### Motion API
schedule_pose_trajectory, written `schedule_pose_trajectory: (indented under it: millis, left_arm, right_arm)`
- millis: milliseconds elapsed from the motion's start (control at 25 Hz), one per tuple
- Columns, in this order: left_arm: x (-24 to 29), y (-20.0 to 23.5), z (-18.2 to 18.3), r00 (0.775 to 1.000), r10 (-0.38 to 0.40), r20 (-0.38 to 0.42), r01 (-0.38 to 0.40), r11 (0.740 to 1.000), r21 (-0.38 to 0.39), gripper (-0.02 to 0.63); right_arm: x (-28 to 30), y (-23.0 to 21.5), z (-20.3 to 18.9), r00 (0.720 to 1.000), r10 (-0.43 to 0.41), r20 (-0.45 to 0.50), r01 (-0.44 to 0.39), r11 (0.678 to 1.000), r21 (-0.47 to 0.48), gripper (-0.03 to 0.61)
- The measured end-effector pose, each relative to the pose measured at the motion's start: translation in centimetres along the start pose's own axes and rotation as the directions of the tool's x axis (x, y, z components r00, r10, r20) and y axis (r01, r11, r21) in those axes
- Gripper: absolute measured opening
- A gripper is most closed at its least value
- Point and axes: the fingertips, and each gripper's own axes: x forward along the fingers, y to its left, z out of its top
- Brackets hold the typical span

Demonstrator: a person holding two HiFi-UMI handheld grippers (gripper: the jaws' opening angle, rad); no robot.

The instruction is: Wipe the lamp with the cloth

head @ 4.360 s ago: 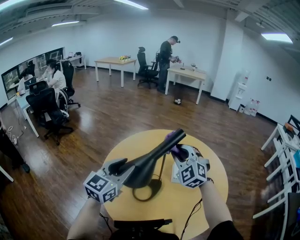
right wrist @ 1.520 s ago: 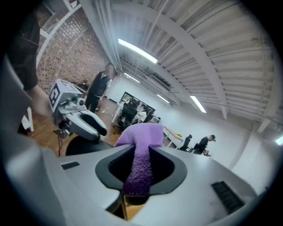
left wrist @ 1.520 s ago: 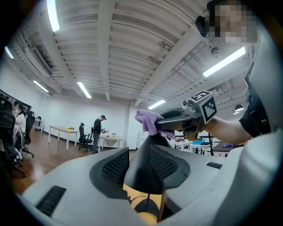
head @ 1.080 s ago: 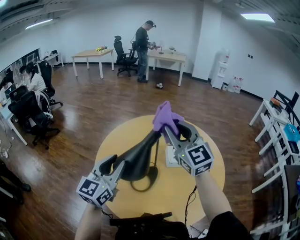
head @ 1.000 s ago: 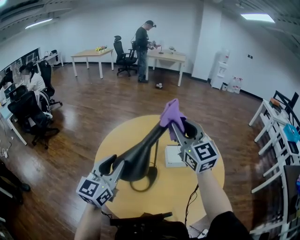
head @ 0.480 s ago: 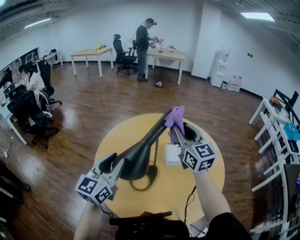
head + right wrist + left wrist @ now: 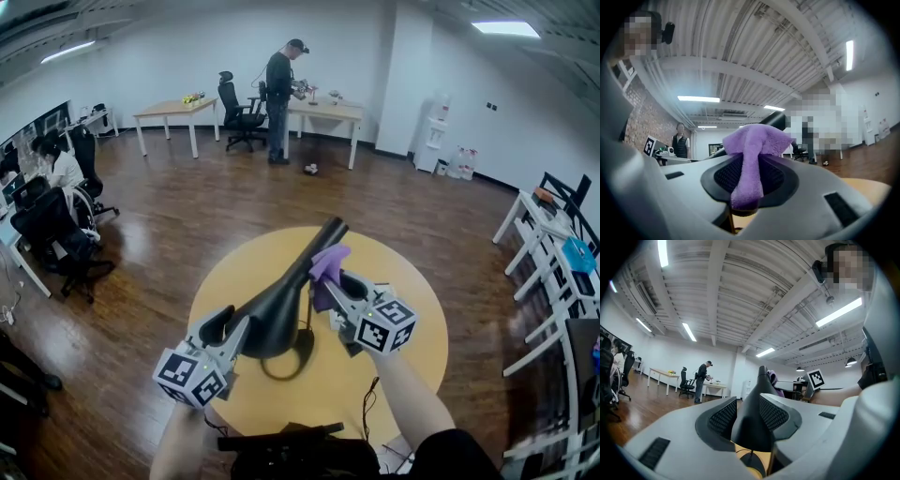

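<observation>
On the left gripper (image 7: pixel 232 330), the fingers clamp the black lamp (image 7: pixel 284 298). The right gripper (image 7: pixel 330 289) fingers pinch the purple cloth (image 7: pixel 328 263), which touches the lamp just past their tips.

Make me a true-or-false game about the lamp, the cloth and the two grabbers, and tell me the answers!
1. The cloth is purple. True.
2. The left gripper holds the cloth. False: it is shut on the black lamp; the right gripper holds the cloth.
3. The table under the lamp is square. False: it is round.
4. A person stands by a desk far across the room. True.
</observation>
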Motion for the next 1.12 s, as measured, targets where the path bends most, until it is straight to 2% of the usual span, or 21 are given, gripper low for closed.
schedule_pose_trajectory:
  millis: [160, 400, 600, 760, 920, 1120]
  left_arm:
    - [-0.1, 0.3, 0.0, 1.000, -0.018, 0.000, 0.018, 1.000, -0.004, 0.135]
    - [0.3, -0.4, -0.2, 0.999, -0.051, -0.005, 0.051, 0.999, 0.001, 0.135]
    - [0.4, -0.7, -0.4, 0.997, -0.083, -0.009, 0.082, 0.997, -0.012, 0.135]
    - [0.8, -0.8, -0.1, 0.992, -0.122, -0.015, 0.122, 0.992, -0.015, 0.135]
    - [0.7, -0.8, 0.1, 0.986, -0.163, -0.043, 0.164, 0.986, 0.013, 0.135]
    - [0.5, -0.8, -0.3, 0.985, -0.169, -0.036, 0.169, 0.986, 0.000, 0.135]
  right_arm:
    - [0.5, 1.2, -1.5, 0.999, 0.027, -0.031, -0.027, 1.000, 0.002, 0.094]
    - [-0.2, 0.3, -2.2, 0.998, -0.050, -0.042, 0.048, 0.997, -0.058, 0.094]
    - [-2.8, -1.0, 0.9, 0.989, -0.148, 0.008, 0.147, 0.979, -0.142, 0.094]
    - [-3.8, 0.7, 3.6, 0.991, -0.129, 0.037, 0.134, 0.969, -0.208, 0.094]
    - [-3.5, 2.4, 4.1, 0.987, -0.162, 0.007, 0.154, 0.926, -0.346, 0.094]
    - [-2.8, 1.3, 6.5, 0.973, -0.231, 0.009, 0.212, 0.878, -0.430, 0.094]
